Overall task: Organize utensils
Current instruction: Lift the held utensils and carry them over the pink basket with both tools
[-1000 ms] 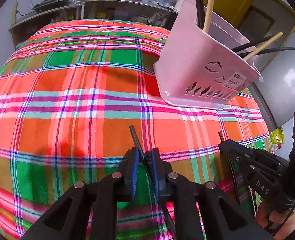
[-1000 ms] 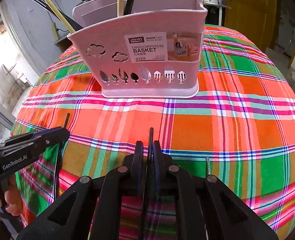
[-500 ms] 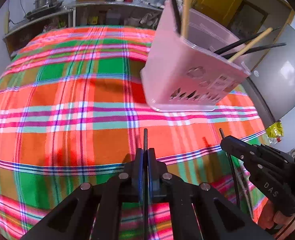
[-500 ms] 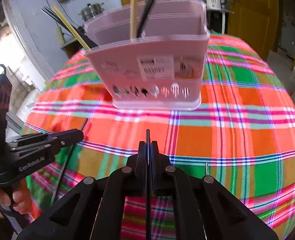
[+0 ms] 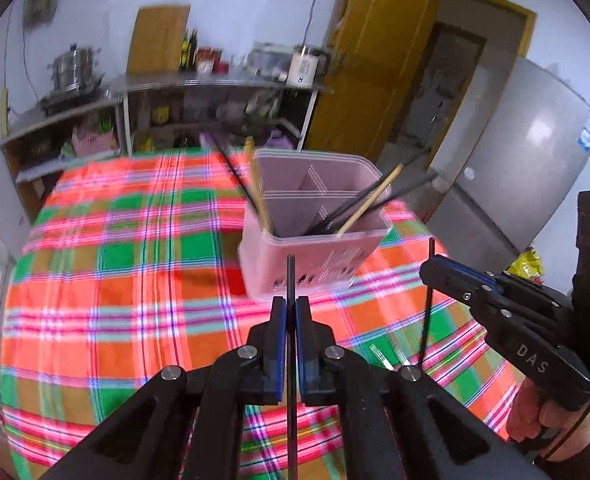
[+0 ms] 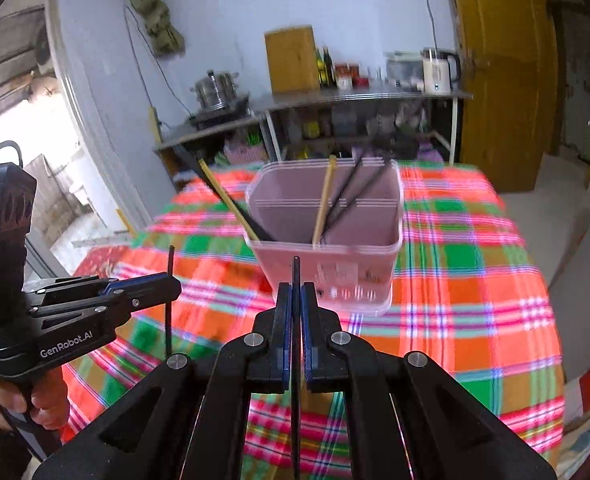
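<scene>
Left wrist view: left gripper (image 5: 291,306) has its blue pads clamped on a black chopstick (image 5: 291,280), which stands upright between them, tip poking above the fingers, shaft running down past the bottom edge. Straight ahead sits the pink chopstick basket (image 5: 315,256) on the plaid tablecloth (image 5: 135,280), divided into compartments. It holds a wooden chopstick (image 5: 259,196) leaning at its left corner with a black one beside it, and another wooden chopstick (image 5: 369,200) plus several black ones leaning out over the right rim. Exact compartments hard to tell through the motion blur. On the right, the right gripper (image 5: 431,270) is clamped on a second black chopstick (image 5: 429,304), also upright, clear of the cloth. A hand (image 5: 551,420) grips its handle at lower right. Grey fridge (image 5: 535,168) behind it, shelf unit (image 5: 215,92) with a steel pot (image 5: 73,66) at the back

Right wrist view: right gripper (image 6: 295,300) pads are together on its black chopstick (image 6: 296,276), vertical, tip just above the fingers. Basket (image 6: 327,276) dead ahead on the tablecloth (image 6: 455,280), label side facing the camera. One wooden chopstick (image 6: 323,204) with black ones in the right half, one wooden chopstick (image 6: 227,200) with a black one leaning out over the left rim. Left gripper (image 6: 171,284) at left, closed on its black chopstick (image 6: 169,304), held upright, near the basket's left side but not touching it. Hand (image 6: 35,400) on the handle below
</scene>
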`<action>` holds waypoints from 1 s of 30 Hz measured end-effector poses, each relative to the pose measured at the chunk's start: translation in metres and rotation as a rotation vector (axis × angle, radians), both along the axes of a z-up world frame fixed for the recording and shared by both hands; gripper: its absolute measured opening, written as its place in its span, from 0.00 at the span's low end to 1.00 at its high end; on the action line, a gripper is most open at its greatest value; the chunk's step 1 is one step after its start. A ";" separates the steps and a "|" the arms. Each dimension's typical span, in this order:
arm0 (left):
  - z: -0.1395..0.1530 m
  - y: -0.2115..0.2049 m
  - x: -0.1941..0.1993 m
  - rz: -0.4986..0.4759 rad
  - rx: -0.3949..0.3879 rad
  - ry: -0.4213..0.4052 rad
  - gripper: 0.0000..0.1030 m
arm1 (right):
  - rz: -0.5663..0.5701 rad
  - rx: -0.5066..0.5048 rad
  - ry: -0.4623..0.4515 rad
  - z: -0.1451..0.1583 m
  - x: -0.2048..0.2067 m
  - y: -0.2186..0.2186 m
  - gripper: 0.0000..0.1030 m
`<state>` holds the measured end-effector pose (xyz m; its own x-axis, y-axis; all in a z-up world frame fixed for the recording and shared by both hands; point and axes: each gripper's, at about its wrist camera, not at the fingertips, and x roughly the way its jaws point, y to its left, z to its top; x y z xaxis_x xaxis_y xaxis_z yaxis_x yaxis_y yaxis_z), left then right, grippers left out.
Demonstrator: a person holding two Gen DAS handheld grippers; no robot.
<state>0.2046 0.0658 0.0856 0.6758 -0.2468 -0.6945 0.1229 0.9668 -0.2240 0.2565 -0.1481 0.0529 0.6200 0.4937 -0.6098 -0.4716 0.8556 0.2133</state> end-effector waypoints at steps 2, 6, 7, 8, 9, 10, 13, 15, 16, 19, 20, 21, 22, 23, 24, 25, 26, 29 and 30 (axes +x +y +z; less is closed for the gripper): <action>0.018 -0.002 -0.003 -0.007 0.000 -0.038 0.04 | -0.003 0.012 -0.030 0.012 -0.003 0.001 0.04; 0.043 -0.002 -0.008 -0.014 0.004 -0.090 0.04 | -0.006 0.032 -0.084 0.035 -0.010 -0.003 0.04; 0.046 -0.001 -0.009 -0.015 0.002 -0.096 0.04 | -0.007 0.034 -0.093 0.038 -0.012 -0.004 0.04; 0.049 -0.001 -0.010 -0.016 0.000 -0.101 0.04 | -0.008 0.035 -0.104 0.042 -0.014 -0.004 0.04; 0.050 -0.002 -0.011 -0.017 0.000 -0.104 0.04 | -0.010 0.036 -0.112 0.044 -0.016 -0.005 0.04; 0.049 -0.002 -0.012 -0.017 0.000 -0.101 0.04 | -0.009 0.038 -0.115 0.045 -0.017 -0.006 0.04; 0.039 -0.003 -0.014 -0.016 -0.001 -0.073 0.04 | -0.010 0.036 -0.109 0.041 -0.021 -0.008 0.04; 0.033 -0.005 -0.016 -0.018 0.003 -0.056 0.04 | -0.008 0.030 -0.102 0.037 -0.025 -0.009 0.04; 0.031 -0.006 -0.017 -0.019 0.003 -0.056 0.04 | -0.006 0.029 -0.106 0.036 -0.027 -0.009 0.04; 0.031 -0.007 -0.022 -0.027 0.004 -0.058 0.04 | -0.001 0.023 -0.107 0.038 -0.033 -0.011 0.04; 0.032 -0.008 -0.023 -0.030 0.004 -0.058 0.04 | 0.000 0.018 -0.110 0.039 -0.034 -0.010 0.04; 0.033 -0.008 -0.023 -0.032 0.001 -0.057 0.04 | 0.000 0.015 -0.112 0.041 -0.036 -0.011 0.04; 0.034 -0.009 -0.023 -0.033 -0.002 -0.056 0.04 | 0.001 0.015 -0.115 0.042 -0.037 -0.011 0.04; 0.035 -0.008 -0.023 -0.034 -0.007 -0.055 0.04 | 0.001 0.015 -0.122 0.043 -0.036 -0.011 0.04; 0.036 -0.007 -0.023 -0.034 -0.006 -0.054 0.04 | 0.000 0.014 -0.126 0.044 -0.037 -0.011 0.04; 0.038 -0.007 -0.023 -0.033 -0.002 -0.056 0.04 | 0.001 0.016 -0.132 0.047 -0.038 -0.012 0.04; 0.039 -0.008 -0.023 -0.033 0.001 -0.057 0.04 | 0.002 0.017 -0.136 0.047 -0.038 -0.012 0.04; 0.045 -0.005 -0.023 -0.039 -0.007 -0.058 0.04 | 0.001 0.017 -0.152 0.053 -0.038 -0.014 0.04; 0.047 -0.004 -0.023 -0.040 -0.007 -0.059 0.04 | 0.001 0.017 -0.157 0.055 -0.038 -0.014 0.04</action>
